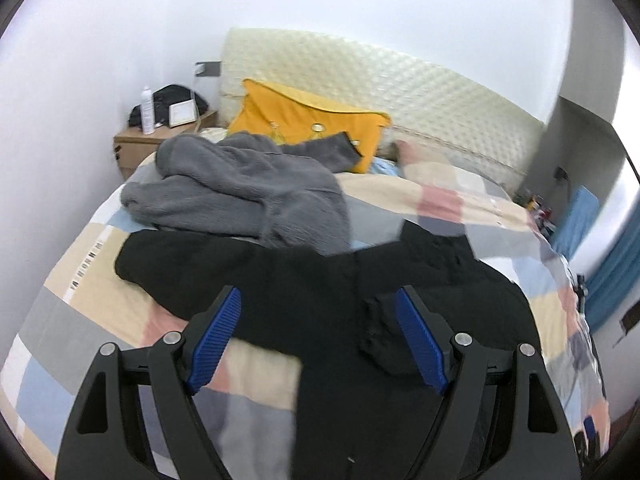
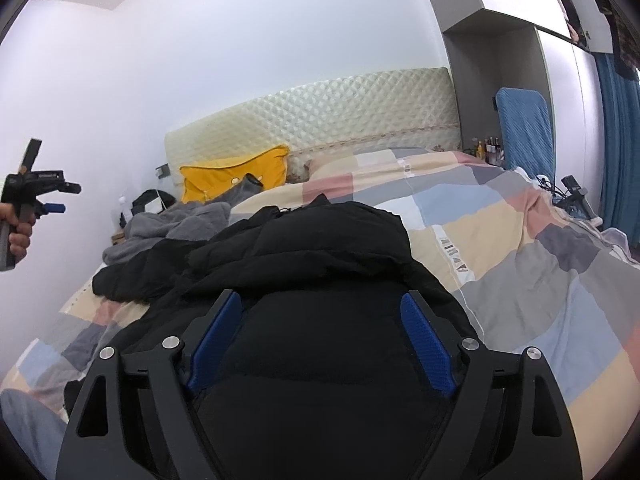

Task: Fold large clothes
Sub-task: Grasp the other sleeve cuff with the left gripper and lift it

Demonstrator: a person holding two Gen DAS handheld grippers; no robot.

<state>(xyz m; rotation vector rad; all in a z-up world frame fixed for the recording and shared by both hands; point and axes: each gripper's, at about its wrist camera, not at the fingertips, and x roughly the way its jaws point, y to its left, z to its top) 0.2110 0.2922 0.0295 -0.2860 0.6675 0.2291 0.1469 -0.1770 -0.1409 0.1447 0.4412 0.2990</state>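
Left gripper [image 1: 318,300]: my jaws stand spread wide, holding nothing, above the near part of the black jacket [image 1: 340,280].
Left hand [image 2: 18,226]: seen at the far left edge of the right wrist view, wrapped round my left gripper's handle, raised in front of the wall.
Black jacket: a padded dark garment lying crumpled on the bed; its long axis runs from my near edge away toward the headboard [image 1: 400,88], with one sleeve end [image 1: 136,258] trailing out to the left.
Right gripper [image 2: 322,300]: my jaws parted wide, nothing between the pads, over the jacket's bulky middle [image 2: 320,248].
Grey fleece garment [image 1: 240,188]: heaped just beyond the jacket, left of centre, touching its far edge.
Yellow cushion [image 1: 312,116]: propped against the headboard, behind the fleece.
Surface: a bed under a checked duvet [image 1: 460,204] in beige, pink, grey and pale blue.
Nightstand [image 1: 136,148]: wooden, far left corner, carrying a white bottle [image 1: 147,110] and a dark bag.
Room: white walls; blue curtain [image 2: 618,140] at the far right; a blue chair back [image 2: 524,128] beside the bed.
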